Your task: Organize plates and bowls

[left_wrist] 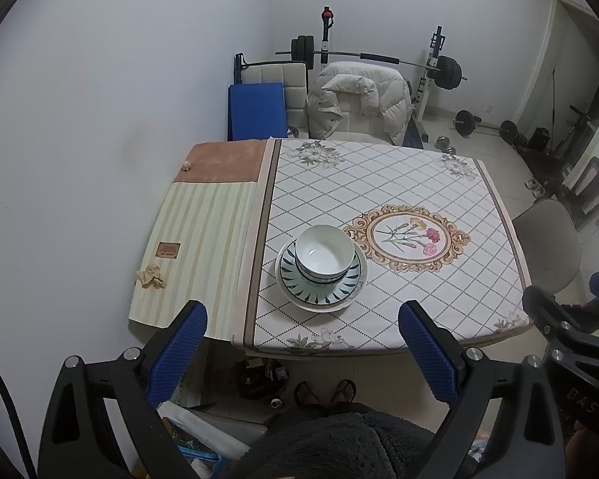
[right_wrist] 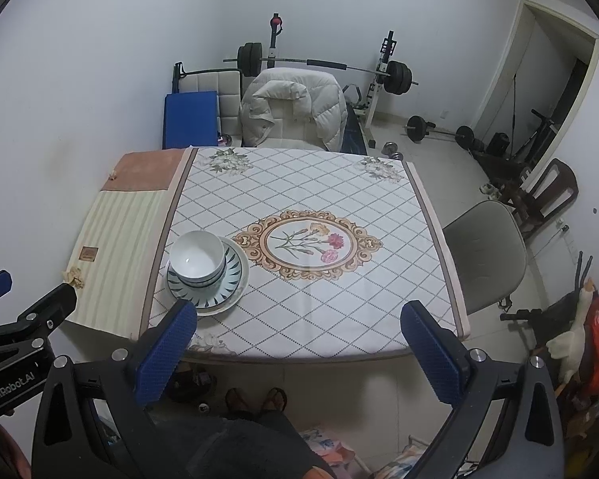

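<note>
White bowls (left_wrist: 324, 253) (right_wrist: 197, 256) with dark rim bands sit nested in one stack on stacked plates (left_wrist: 321, 293) (right_wrist: 231, 279); the top plate has a blue leaf pattern, with a plain white one under it. The stack stands left of the flower medallion on the table. My left gripper (left_wrist: 301, 345) hangs open, well back from the table's near edge, nothing between its blue pads (left_wrist: 179, 353). My right gripper (right_wrist: 299, 345) is open too and empty, held above the near edge, with the stack just beyond its left finger.
The table (left_wrist: 419, 183) (right_wrist: 299, 183) carries a diamond-pattern cloth and a striped towel (left_wrist: 203, 239) with a crumpled scrap (left_wrist: 151, 276) on it. Chairs stand behind and right (right_wrist: 485, 255). Weights (right_wrist: 319, 64) fill the far floor. A person's feet (left_wrist: 325, 391) are below.
</note>
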`<action>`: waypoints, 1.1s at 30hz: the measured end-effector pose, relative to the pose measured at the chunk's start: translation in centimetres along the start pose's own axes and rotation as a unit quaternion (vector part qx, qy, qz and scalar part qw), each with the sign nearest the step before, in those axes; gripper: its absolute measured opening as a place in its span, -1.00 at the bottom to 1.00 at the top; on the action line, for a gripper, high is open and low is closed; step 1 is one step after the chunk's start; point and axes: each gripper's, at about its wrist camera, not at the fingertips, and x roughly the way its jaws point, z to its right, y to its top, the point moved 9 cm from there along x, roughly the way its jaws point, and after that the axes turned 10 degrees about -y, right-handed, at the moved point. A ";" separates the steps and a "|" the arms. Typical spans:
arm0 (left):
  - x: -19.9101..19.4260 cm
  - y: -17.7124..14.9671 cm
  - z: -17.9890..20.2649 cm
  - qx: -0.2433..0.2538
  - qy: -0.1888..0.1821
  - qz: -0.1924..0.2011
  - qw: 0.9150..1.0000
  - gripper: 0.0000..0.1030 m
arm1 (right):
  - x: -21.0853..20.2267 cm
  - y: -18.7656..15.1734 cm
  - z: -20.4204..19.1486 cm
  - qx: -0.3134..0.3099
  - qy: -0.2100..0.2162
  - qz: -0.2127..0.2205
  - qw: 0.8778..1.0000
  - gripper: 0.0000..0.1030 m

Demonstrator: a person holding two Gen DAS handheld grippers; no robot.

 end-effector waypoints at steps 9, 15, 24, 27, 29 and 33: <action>-0.1 0.5 0.4 0.002 -0.006 0.002 1.000 0.91 | 0.0 0.5 0.6 0.010 -0.003 0.001 1.000 1.00; -0.2 0.9 0.6 0.005 -0.009 0.005 1.000 0.91 | -0.1 1.1 0.8 0.017 -0.004 0.004 1.000 1.00; -0.2 1.7 0.7 0.007 -0.015 0.008 1.000 0.91 | -0.2 1.9 1.1 0.024 -0.005 0.008 1.000 1.00; 0.1 1.7 0.7 0.006 -0.015 0.004 1.000 0.91 | -0.1 1.9 1.1 0.022 -0.005 0.006 1.000 1.00; 0.3 1.7 0.7 0.005 -0.016 0.002 1.000 0.91 | -0.1 1.9 1.1 0.022 -0.006 0.005 1.000 1.00; 0.3 1.7 0.6 0.004 -0.015 -0.001 1.000 0.91 | 0.0 1.9 1.0 0.022 -0.006 0.003 1.000 1.00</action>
